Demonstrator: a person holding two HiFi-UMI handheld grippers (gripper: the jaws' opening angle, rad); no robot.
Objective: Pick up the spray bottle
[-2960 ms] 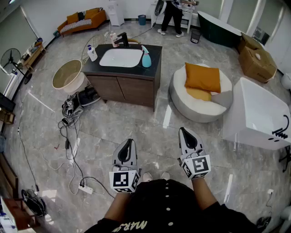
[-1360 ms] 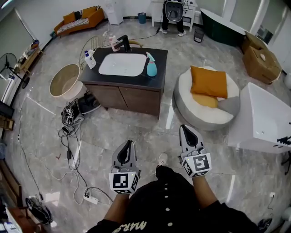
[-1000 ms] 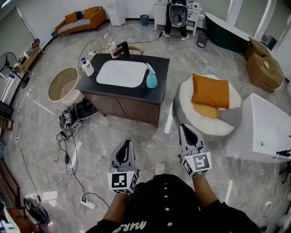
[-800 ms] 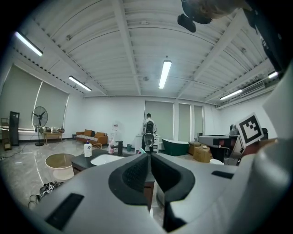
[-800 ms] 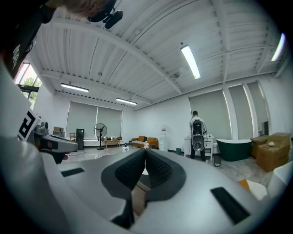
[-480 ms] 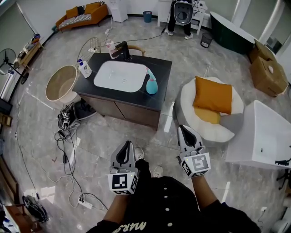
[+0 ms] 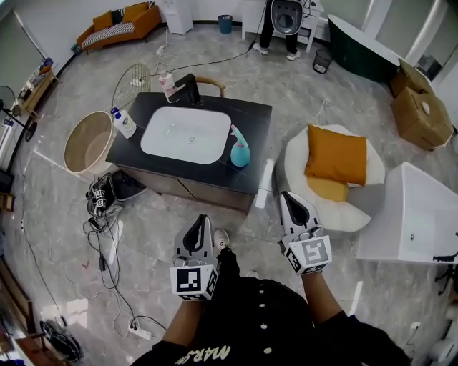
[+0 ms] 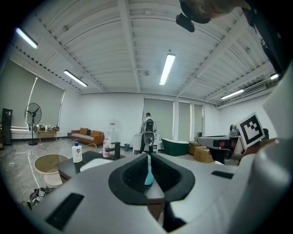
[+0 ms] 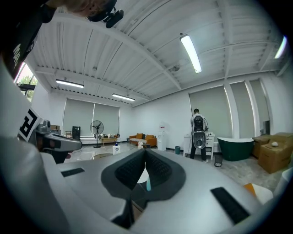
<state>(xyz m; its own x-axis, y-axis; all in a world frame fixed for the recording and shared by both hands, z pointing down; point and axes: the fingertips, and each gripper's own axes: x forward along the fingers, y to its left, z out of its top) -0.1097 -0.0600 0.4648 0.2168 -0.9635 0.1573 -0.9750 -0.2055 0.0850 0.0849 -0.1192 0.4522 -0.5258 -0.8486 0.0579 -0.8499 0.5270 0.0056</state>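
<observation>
A teal spray bottle [image 7: 240,148] stands upright on the black top of the sink cabinet [image 7: 250,168], just right of the white basin [image 7: 184,134]. My left gripper [image 7: 201,219] and right gripper [image 7: 285,196] are held side by side in front of the cabinet, well short of the bottle, both shut and empty. In the left gripper view the bottle [image 8: 148,172] shows far off through the thin slit between the closed jaws of the left gripper [image 8: 149,155]. The right gripper [image 9: 145,151] points at the cabinet too, with a sliver of the bottle [image 9: 148,184] below its tips.
On the cabinet are a white soap bottle [image 7: 123,123], a pink bottle [image 7: 167,83] and a black faucet [image 7: 187,87]. A beige tub [image 7: 86,143] and floor cables [image 7: 107,236] lie left. A round pouf with an orange cushion [image 7: 336,154] and a white bathtub [image 7: 422,207] stand right. A person [image 7: 283,18] is at the back.
The sink cabinet and bottle have drawn closer and lower in the head view as both grippers advanced together toward it. Both stayed shut.
</observation>
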